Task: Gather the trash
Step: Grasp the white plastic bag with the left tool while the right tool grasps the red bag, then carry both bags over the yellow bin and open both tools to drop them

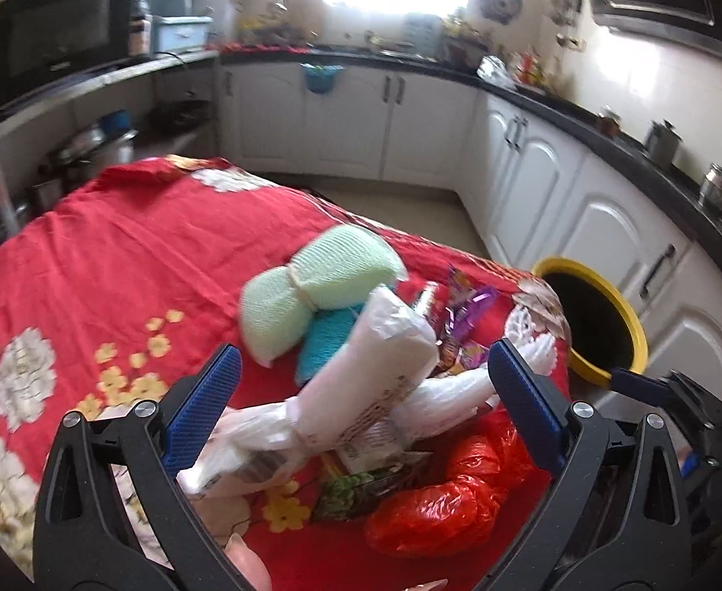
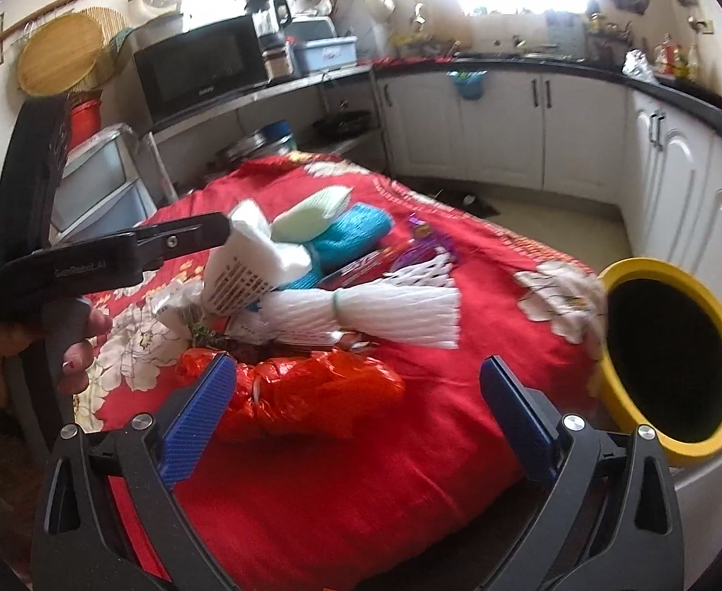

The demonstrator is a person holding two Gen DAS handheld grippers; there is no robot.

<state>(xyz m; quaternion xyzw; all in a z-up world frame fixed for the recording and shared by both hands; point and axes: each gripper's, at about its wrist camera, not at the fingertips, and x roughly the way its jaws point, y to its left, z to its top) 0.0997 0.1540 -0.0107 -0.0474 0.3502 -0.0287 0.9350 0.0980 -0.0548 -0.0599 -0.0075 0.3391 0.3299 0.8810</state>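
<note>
A black microwave oven (image 2: 201, 66) stands on the grey side worktop (image 2: 282, 86), with a pale blue plastic box (image 2: 326, 53) just beside it. White cabinet doors (image 1: 346, 118) run beneath the black kitchen worktop (image 1: 548, 103). A small blue plastic basket (image 1: 320, 78) hangs on one door. Steel canisters (image 1: 663, 140) stand along that worktop. A round woven bamboo tray (image 2: 60, 54) hangs on the wall.

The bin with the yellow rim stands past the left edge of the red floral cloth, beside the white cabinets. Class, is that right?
Not quite. The bin with the yellow rim stands past the right edge of the red floral cloth, not the left. It does sit beside the white cabinets. The right wrist view shows this plainly, and the left wrist view agrees.
</note>
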